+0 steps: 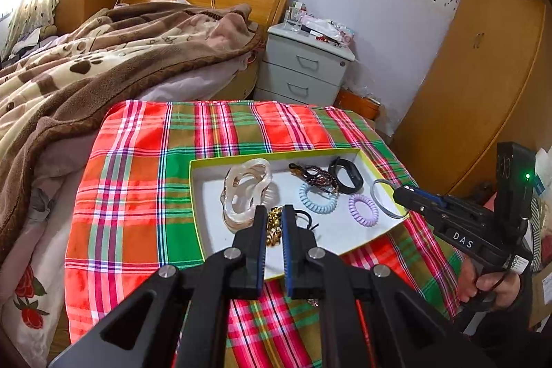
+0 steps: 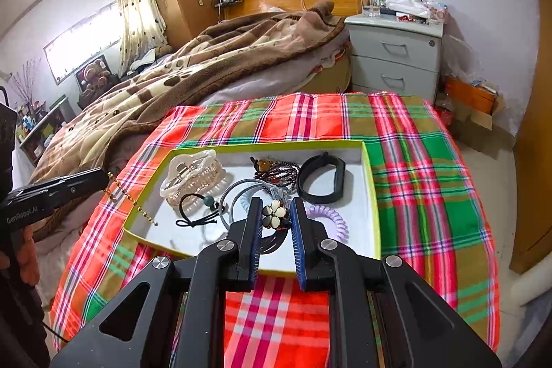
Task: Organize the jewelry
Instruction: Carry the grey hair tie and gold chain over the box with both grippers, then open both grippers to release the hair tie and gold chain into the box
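A shallow white box with a yellow-green rim (image 1: 272, 156) (image 2: 371, 161) lies on a plaid cloth. In it are a pearly hair claw (image 1: 246, 192) (image 2: 193, 175), a black band (image 1: 346, 175) (image 2: 321, 178), dark beads (image 1: 315, 176) (image 2: 276, 173), a blue coil tie (image 1: 317, 199) and a purple coil tie (image 1: 363, 209) (image 2: 331, 218). My left gripper (image 1: 274, 212) is shut on a gold chain (image 1: 274, 226) (image 2: 132, 200) that hangs over the box's near left edge. My right gripper (image 2: 274, 207) is shut on a flower hair tie with a grey ring (image 2: 274, 212) (image 1: 383, 197) above the box's near right side.
The plaid cloth (image 1: 138, 178) (image 2: 431, 178) covers a small table beside a bed with a brown blanket (image 1: 86, 64). A grey nightstand (image 1: 303, 68) stands behind, a wooden wardrobe (image 1: 483, 75) at the right. A black elastic tie (image 2: 196, 209) lies in the box.
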